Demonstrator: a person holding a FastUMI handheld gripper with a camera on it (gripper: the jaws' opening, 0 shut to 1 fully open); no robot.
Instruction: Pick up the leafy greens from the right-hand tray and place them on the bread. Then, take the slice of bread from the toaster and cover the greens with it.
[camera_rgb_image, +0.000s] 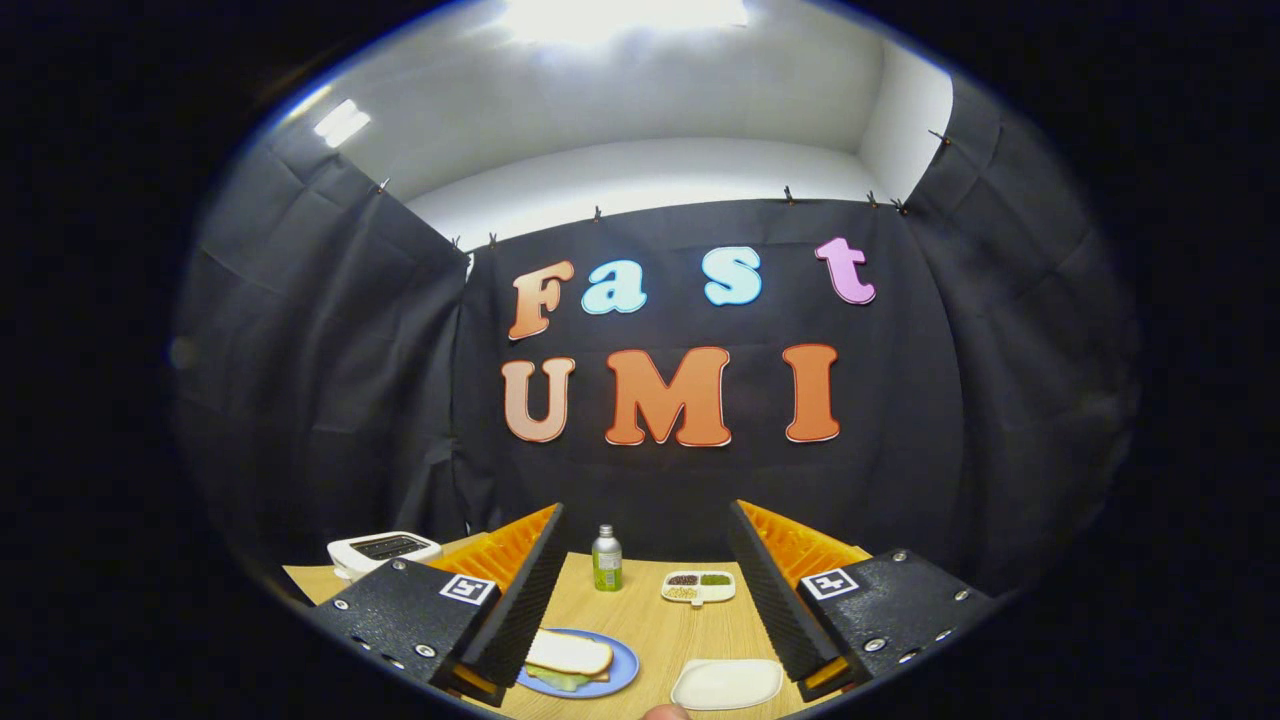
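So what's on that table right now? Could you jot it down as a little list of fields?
gripper: fingers wide apart, holding nothing
blue plate: between the fingers, near the left one
sandwich: on the plate, bread slice over leafy greens
white tray: beside the plate, near the right finger, nothing on it
toaster: beyond the left finger
bottle: upright, far side of the table
small divided dish: right of the bottle
table: wooden

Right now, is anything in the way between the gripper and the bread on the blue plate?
Nothing visible is. The hand-held gripper is open, and the bread lies on the blue plate beside one finger. The bottle stands farther back.
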